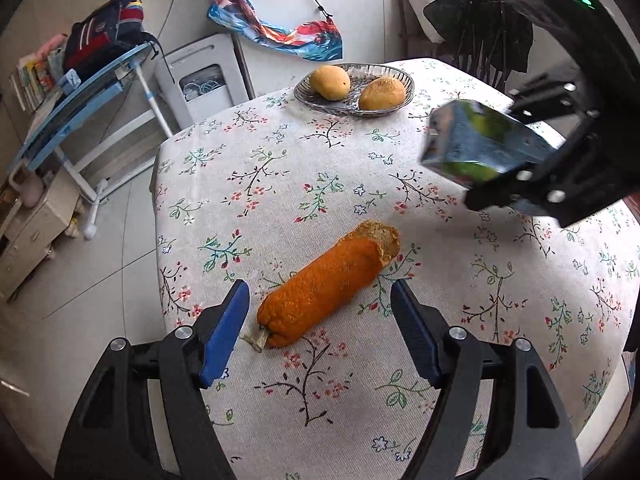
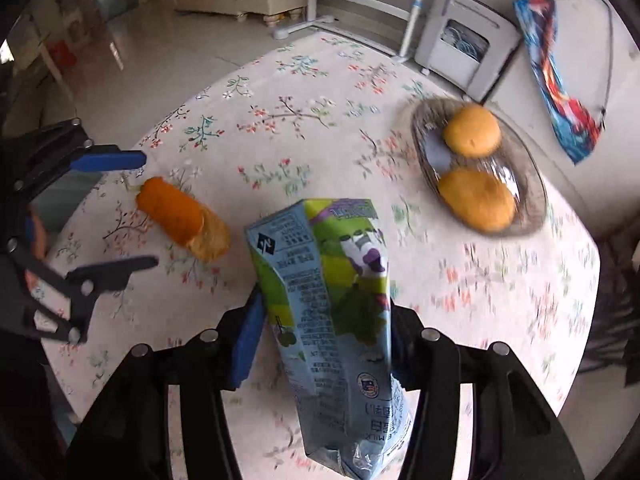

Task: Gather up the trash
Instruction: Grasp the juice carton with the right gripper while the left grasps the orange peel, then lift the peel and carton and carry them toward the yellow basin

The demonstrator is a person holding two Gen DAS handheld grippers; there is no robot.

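Carton pinched in right gripper: light, crushable. Left gripper spread astride peel, near dish; peel limp, light; grip mid-length.

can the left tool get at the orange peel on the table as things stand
Probably yes. The left tool is open with the orange peel lying between its blue fingers, and nothing on the tablecloth sits between them. The right tool, shut on the milk carton, is off to the side.
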